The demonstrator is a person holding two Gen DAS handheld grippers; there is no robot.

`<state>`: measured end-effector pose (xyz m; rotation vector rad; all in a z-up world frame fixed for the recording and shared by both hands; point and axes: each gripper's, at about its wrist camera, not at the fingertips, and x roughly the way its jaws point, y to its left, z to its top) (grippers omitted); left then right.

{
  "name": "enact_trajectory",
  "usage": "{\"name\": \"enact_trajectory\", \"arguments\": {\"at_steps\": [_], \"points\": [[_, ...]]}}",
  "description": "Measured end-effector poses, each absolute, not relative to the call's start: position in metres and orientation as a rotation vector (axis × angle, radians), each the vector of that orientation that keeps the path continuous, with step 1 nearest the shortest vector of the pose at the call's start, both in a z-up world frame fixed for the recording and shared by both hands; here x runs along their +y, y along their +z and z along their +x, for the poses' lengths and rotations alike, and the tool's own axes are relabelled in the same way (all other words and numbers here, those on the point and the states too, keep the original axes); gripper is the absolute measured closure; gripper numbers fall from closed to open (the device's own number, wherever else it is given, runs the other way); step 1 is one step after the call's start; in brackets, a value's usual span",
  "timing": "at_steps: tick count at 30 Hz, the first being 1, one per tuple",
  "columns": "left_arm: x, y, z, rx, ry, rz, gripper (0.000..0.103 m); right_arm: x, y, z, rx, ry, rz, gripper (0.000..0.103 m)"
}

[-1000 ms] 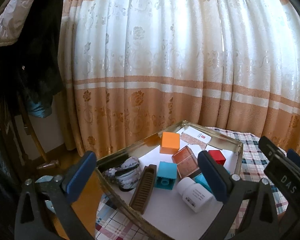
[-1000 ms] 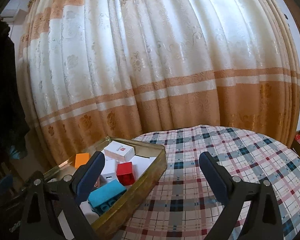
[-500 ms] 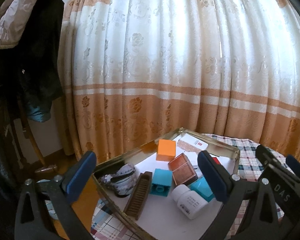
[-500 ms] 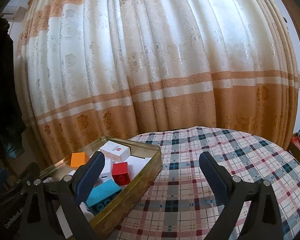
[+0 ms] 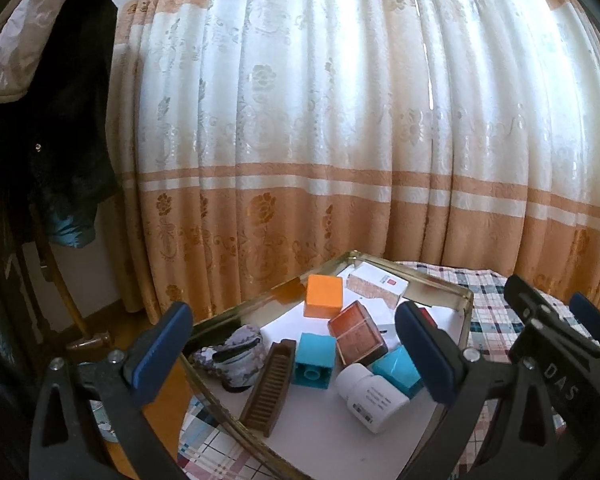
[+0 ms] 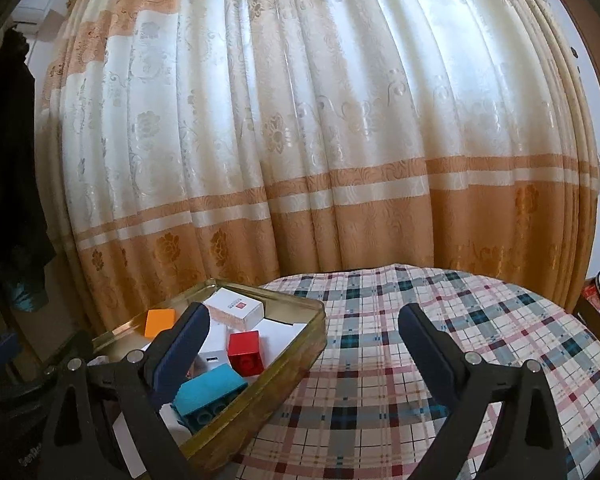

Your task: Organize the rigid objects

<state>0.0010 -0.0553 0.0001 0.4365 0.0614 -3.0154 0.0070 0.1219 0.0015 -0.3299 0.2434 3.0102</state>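
Both claws, left gripper (image 5: 296, 350) and right gripper (image 6: 304, 344), are hanging released; I'd lower squarely over the tray (image 5: 440, 284), sparing the white bottle (image 5: 370, 398).

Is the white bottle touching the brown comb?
Apart. In the left wrist view the white bottle and brown comb have bare white tray floor between them.

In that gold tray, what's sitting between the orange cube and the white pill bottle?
In the left wrist view, a translucent reddish-brown box lies between the orange cube and the white pill bottle, inside the gold tray.
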Motion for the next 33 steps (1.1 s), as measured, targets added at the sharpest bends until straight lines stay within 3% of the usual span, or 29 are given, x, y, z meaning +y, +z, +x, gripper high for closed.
{"name": "enact_trajectory", "arguments": {"at_steps": [33], "points": [[-0.0598, -0.0004, 0.002, 0.091, -2.993, 0.441, 0.001, 0.1144, 0.0015, 0.0027, 0.18, 3.033, -0.337, 0.006]]}}
